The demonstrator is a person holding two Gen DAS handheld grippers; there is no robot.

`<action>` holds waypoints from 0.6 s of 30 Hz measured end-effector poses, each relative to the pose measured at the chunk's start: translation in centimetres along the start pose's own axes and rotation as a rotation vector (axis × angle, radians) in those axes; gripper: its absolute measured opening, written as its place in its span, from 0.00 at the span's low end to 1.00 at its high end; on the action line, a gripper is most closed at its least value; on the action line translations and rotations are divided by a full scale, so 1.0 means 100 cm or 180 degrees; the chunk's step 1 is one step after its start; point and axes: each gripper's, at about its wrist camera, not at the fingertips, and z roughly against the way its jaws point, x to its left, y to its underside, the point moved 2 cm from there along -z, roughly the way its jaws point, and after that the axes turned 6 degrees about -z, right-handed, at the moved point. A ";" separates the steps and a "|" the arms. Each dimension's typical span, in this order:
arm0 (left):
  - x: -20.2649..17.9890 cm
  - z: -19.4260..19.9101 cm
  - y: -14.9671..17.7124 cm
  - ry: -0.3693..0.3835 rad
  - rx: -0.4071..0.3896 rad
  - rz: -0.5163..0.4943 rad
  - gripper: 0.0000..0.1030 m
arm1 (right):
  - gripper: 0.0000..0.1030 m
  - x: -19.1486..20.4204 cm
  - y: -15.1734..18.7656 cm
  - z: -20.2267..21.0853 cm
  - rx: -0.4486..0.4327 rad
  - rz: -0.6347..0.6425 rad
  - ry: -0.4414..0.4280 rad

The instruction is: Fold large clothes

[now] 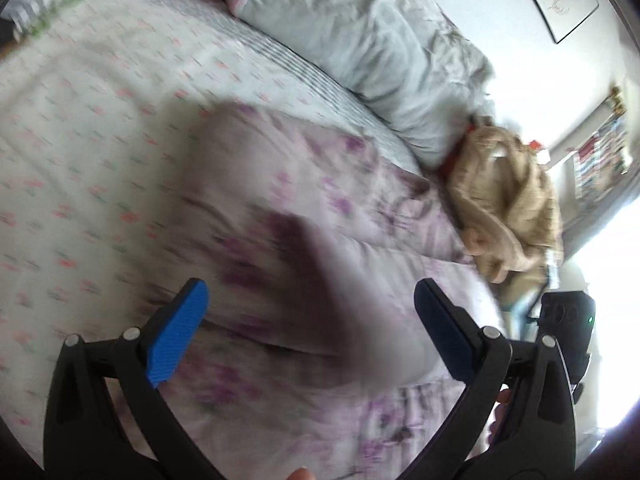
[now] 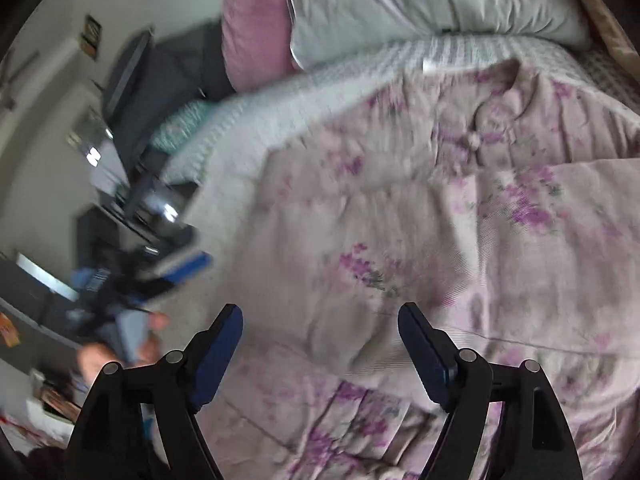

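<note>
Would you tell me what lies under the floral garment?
The floral garment lies on the patterned bedspread, visible around it. What is directly beneath the garment is covered.

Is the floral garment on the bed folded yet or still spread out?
Partly folded: the floral garment lies on the bed with one panel doubled over its buttoned front, the collar exposed.

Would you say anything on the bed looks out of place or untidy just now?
Mildly. A tan garment lies crumpled in a heap by the grey pillow, unfolded. The floral garment on the bed is spread with rumples. Nothing looks spilled or damaged.
</note>
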 end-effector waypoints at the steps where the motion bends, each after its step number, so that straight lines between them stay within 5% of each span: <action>1: -0.003 -0.004 0.002 0.0093 0.0030 0.0035 0.99 | 0.79 -0.001 0.004 0.009 -0.0076 -0.0027 -0.0018; 3: -0.007 -0.016 0.008 0.0122 0.0126 0.0076 0.99 | 0.79 -0.014 0.009 0.031 -0.0291 -0.0141 0.0070; 5: -0.010 -0.032 0.016 -0.0123 0.0312 0.0023 0.98 | 0.79 -0.040 0.009 0.055 -0.0557 -0.0349 0.0221; 9: -0.022 -0.045 0.028 -0.0477 0.0456 -0.0169 0.63 | 0.79 -0.095 0.010 0.089 -0.0887 -0.0773 0.0565; 10: -0.027 -0.044 0.029 -0.0534 0.0418 -0.0236 0.42 | 0.79 -0.106 0.011 0.095 -0.0945 -0.0850 0.0613; 13: -0.039 -0.038 0.026 -0.0497 0.0303 -0.0347 0.16 | 0.79 -0.137 0.014 0.108 -0.1078 -0.1055 0.0723; 18: -0.066 -0.003 0.001 -0.0227 -0.0386 -0.0601 0.16 | 0.79 -0.172 0.018 0.119 -0.1280 -0.1193 0.1206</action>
